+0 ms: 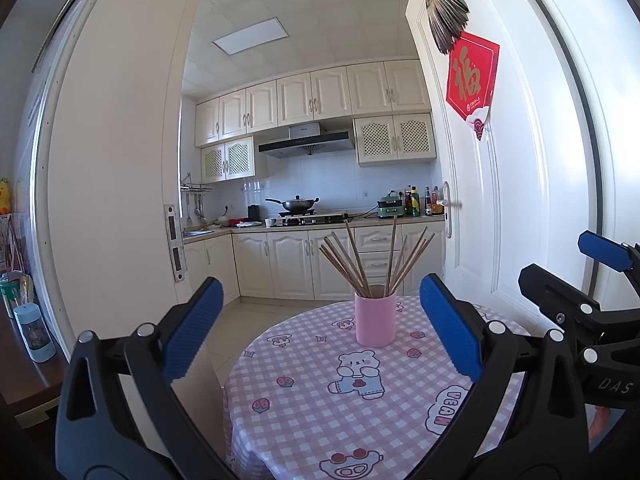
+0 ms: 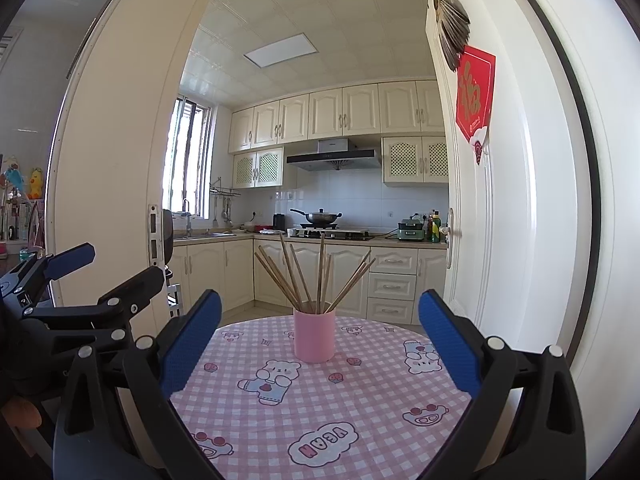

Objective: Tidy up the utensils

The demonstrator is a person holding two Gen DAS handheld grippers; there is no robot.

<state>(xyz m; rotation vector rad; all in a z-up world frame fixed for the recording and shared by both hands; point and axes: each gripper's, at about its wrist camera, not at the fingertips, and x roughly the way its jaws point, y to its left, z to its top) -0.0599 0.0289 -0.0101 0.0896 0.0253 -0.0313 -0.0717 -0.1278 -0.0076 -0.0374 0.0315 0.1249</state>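
Note:
A pink cup [image 1: 375, 321] stands upright on a round table with a pink checked cloth [image 1: 320, 408]. Several wooden chopsticks [image 1: 360, 258] stand fanned out in it. The cup [image 2: 314, 334] and chopsticks [image 2: 312, 272] also show in the right wrist view, on the same cloth [image 2: 320, 412]. My left gripper [image 1: 320, 328] is open and empty, held above the table's near edge, short of the cup. My right gripper [image 2: 320, 340] is open and empty, also short of the cup. Each gripper shows at the side of the other's view.
An open white door [image 1: 500, 200] with a red decoration stands at the right of the table. Behind the table a kitchen opens with cabinets [image 1: 304, 264] and a stove. A dark sideboard [image 1: 24, 376] with a bottle stands at the left.

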